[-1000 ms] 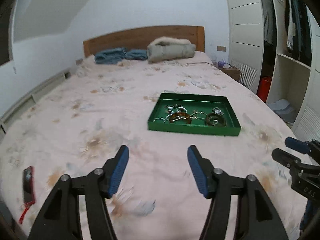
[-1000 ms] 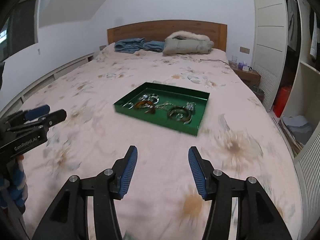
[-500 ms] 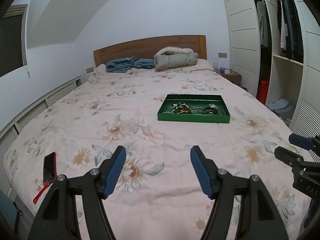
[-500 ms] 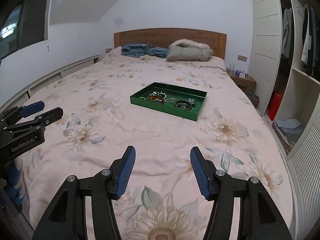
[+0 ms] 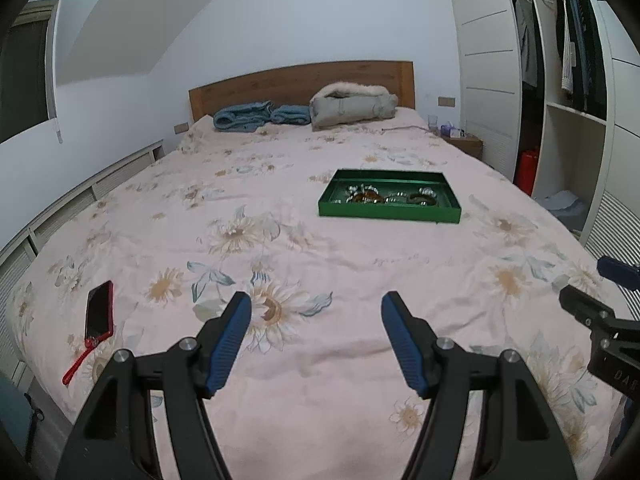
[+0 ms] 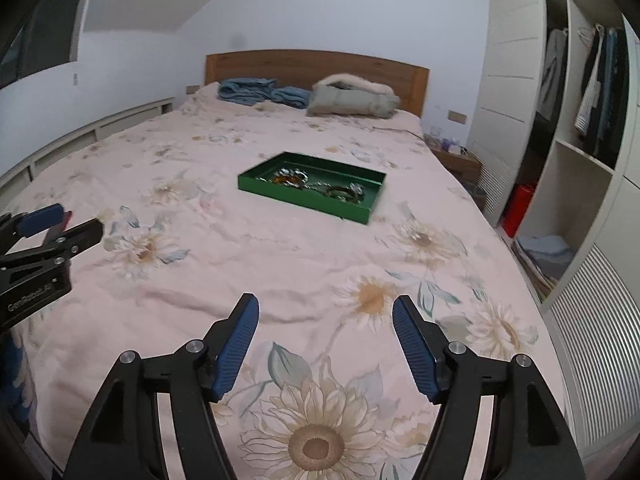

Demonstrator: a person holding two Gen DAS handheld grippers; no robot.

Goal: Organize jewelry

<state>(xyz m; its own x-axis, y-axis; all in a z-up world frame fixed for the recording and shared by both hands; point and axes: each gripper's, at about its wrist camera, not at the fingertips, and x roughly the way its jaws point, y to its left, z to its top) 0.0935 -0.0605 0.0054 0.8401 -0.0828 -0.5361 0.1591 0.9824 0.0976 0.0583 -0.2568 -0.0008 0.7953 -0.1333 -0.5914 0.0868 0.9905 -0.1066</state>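
A green tray (image 5: pixel 388 213) lies on the floral bedspread, far ahead of both grippers; it also shows in the right wrist view (image 6: pixel 304 200). Several bracelets and rings (image 5: pixel 386 196) lie inside it, too small to tell apart, and they show in the right wrist view too (image 6: pixel 316 184). My left gripper (image 5: pixel 316 308) is open and empty above the bed's near end. My right gripper (image 6: pixel 326 312) is open and empty, also well short of the tray. Each gripper shows at the edge of the other's view.
A red phone (image 5: pixel 98 314) with a strap lies on the bed at the near left. Folded blue cloths (image 5: pixel 260 116) and a grey padded jacket (image 5: pixel 352 108) lie by the wooden headboard. A wardrobe (image 6: pixel 568 120) and a nightstand (image 5: pixel 464 144) stand to the right.
Both grippers have pulled back from the tray, which now looks much farther away. Both stayed open and empty.
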